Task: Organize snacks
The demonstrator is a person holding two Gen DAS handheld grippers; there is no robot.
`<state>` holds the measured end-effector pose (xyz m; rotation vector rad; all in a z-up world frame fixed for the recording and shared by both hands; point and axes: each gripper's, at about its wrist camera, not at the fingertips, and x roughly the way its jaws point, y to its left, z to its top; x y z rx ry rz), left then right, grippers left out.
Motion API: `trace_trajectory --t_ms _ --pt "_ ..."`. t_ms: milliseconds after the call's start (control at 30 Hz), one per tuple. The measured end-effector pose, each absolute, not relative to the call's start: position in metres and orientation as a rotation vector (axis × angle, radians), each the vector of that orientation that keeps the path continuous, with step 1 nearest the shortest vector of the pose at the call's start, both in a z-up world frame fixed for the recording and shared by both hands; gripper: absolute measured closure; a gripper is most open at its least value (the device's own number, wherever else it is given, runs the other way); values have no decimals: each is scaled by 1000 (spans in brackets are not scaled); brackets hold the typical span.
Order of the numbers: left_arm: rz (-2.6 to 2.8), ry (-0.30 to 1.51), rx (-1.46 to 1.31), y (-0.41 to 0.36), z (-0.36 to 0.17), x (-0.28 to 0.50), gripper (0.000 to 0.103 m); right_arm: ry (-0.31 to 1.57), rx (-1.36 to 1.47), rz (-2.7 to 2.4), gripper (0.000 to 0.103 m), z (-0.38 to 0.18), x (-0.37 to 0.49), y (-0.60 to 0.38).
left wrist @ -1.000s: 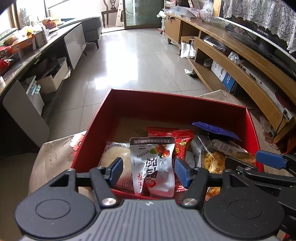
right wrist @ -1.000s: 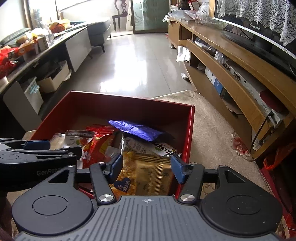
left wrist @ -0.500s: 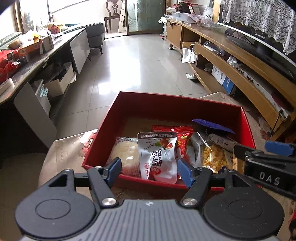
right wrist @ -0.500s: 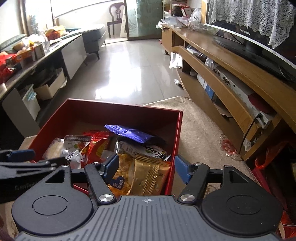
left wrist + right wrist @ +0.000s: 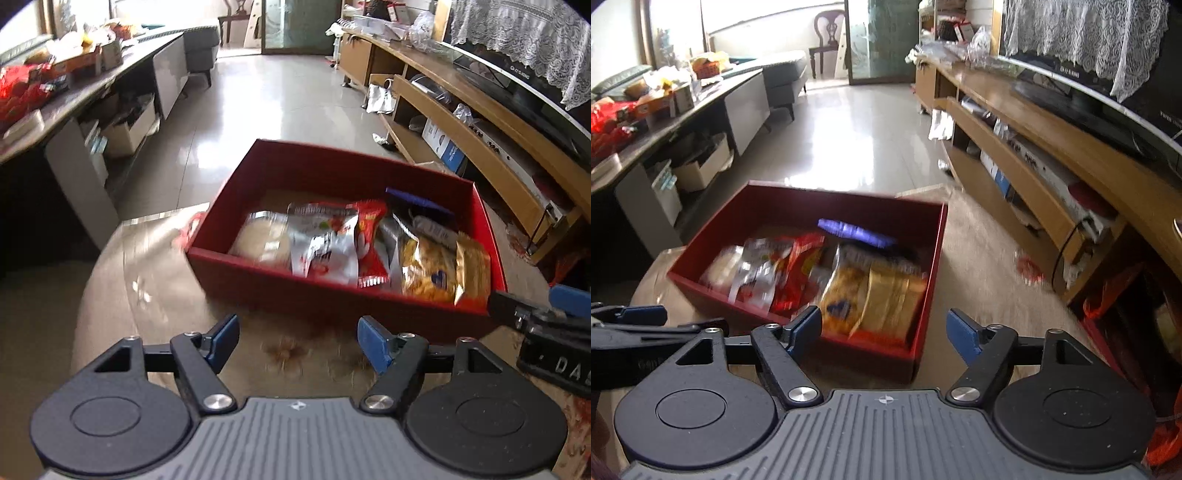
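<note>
A red box (image 5: 266,280) (image 5: 934,258) stands on a beige cloth-covered surface and holds several snack packets in a row: a pale one, a silver one (image 5: 325,243), a red one (image 5: 369,240), a yellow one (image 5: 428,273), a gold one (image 5: 890,299) and a blue one (image 5: 857,232) behind. My left gripper (image 5: 297,341) is open and empty, in front of the box. My right gripper (image 5: 884,334) is open and empty, in front of the box's right corner. Each gripper shows at the edge of the other's view.
The beige cloth (image 5: 147,295) spreads around the box. A long wooden TV cabinet (image 5: 1052,155) runs along the right. A dark cluttered counter (image 5: 74,85) runs along the left. Shiny tiled floor (image 5: 277,92) lies beyond the box.
Both grippers have drawn back and up from the box, so the box looks smaller and farther. Both stay open and empty. The packets have not moved.
</note>
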<state>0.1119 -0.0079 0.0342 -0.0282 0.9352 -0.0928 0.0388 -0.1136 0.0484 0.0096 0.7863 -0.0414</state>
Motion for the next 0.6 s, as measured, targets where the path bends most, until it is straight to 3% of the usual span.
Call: trace_trajectory --t_ms 300,600 --pt "-90 936 -25 -3 27 67 20 828 40 -36 22 39 8 -110" --pt "-107 962 -7 -3 18 38 19 866 35 -45 22 27 -24 -104"
